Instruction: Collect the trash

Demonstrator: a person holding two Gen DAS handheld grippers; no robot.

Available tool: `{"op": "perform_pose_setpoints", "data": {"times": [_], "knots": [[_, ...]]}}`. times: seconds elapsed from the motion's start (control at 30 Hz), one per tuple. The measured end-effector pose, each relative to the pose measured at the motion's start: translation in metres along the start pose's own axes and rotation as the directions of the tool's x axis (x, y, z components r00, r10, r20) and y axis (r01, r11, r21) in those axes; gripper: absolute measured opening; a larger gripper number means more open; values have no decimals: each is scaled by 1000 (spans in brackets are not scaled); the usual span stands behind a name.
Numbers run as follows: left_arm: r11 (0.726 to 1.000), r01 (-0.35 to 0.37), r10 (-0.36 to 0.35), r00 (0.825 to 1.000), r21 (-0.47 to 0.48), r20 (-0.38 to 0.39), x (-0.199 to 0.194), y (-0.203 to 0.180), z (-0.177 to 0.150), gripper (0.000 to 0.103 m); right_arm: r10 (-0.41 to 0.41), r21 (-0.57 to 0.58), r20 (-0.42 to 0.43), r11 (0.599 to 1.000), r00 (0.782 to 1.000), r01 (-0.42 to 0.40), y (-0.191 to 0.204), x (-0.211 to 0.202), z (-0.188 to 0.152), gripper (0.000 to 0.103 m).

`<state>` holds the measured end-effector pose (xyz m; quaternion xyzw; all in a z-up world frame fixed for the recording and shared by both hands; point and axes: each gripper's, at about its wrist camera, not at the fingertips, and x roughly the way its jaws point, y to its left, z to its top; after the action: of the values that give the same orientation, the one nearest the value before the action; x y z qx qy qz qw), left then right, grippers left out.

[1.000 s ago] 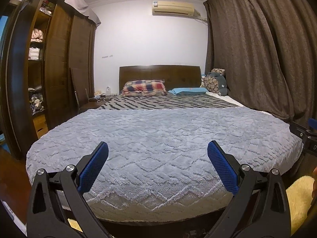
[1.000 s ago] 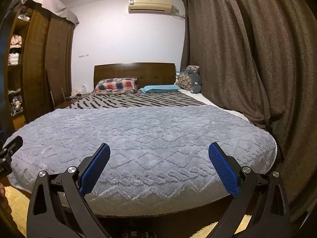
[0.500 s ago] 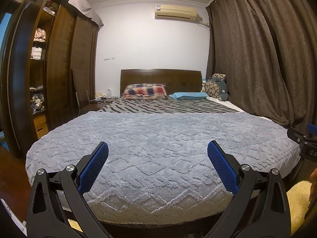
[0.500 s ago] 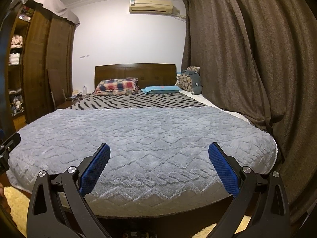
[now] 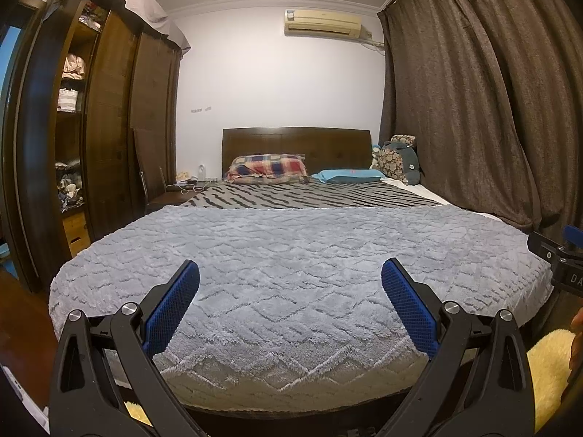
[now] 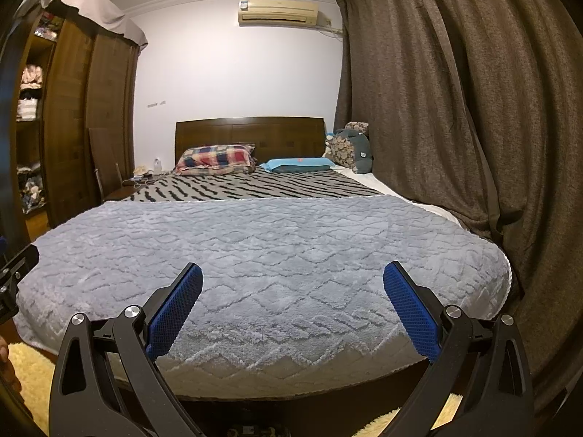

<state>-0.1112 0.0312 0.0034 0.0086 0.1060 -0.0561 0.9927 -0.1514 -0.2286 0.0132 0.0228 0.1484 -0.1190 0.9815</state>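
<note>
2 grippers — left gripper [image 5: 290,284] and right gripper [image 6: 292,286] — spread wide, empty, facing the grey blanket [image 5: 291,255]

Both wrist cameras look from the foot of the bed [image 5: 291,273] toward the headboard [image 6: 249,134], side by side, the right one nearer the curtain [image 6: 455,109].

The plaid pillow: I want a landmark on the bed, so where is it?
In both wrist views the plaid pillow lies at the bed's far end against the wooden headboard, left of the blue pillow.
</note>
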Motion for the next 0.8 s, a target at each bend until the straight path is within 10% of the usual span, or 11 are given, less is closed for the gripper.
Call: {"op": "perform_pose_setpoints", "data": {"times": [0.8], "knots": [[1000,2,-2,1000,2,0,-3,-4,1,95,16,12,-6,1000,1000,-16,4,-2,-1,100]]}}
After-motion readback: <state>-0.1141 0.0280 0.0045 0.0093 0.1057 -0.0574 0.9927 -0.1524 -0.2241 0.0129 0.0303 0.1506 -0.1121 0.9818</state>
